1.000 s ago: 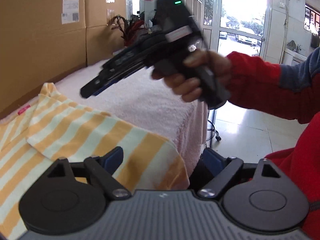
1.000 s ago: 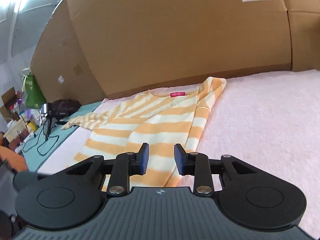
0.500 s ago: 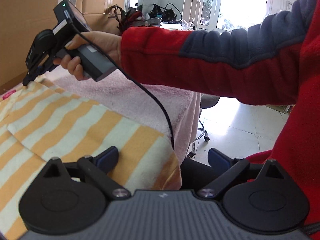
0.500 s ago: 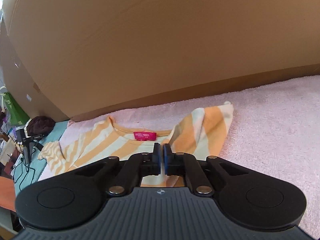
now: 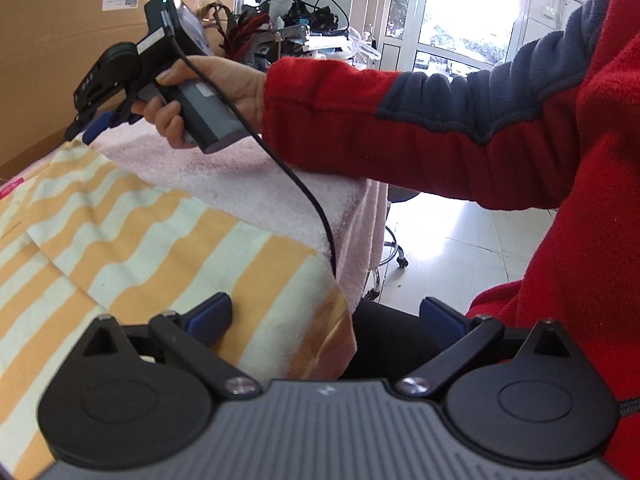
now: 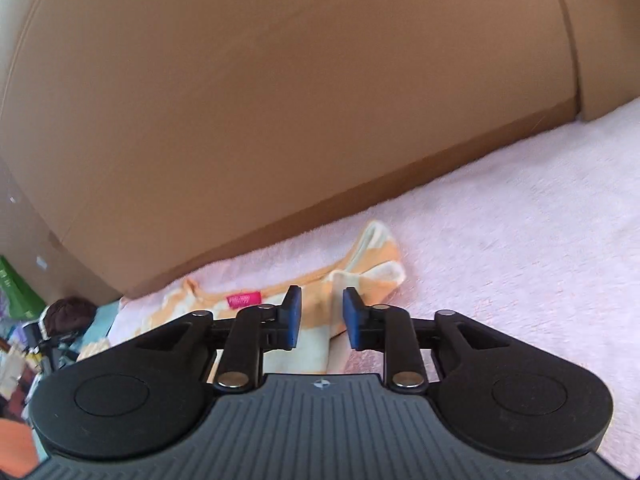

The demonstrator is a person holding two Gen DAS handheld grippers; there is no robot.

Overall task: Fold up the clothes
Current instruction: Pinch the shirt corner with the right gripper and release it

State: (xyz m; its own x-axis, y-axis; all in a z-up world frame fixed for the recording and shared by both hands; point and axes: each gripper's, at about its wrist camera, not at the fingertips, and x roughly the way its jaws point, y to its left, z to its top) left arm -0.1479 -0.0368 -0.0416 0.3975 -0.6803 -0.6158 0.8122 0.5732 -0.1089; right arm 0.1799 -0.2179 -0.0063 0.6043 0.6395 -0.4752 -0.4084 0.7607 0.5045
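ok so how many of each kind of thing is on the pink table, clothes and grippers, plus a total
striped shirt: 1, orange and cream, with a pink neck label, lying on the pink towel cover
grippers: 2, the left gripper with jaws opening over the shirt's hem corner, the right gripper with jaws opening at the shoulder, nothing pinched
total: 3

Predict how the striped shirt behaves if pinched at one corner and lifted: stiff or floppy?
Likely floppy: the striped shirt lies flat, and its corner droops over the edge of the pink towel. Probably light, since it looks thin. The towel's fuzzy pile may drag on it, so it would likely bunch rather than slide if pushed.
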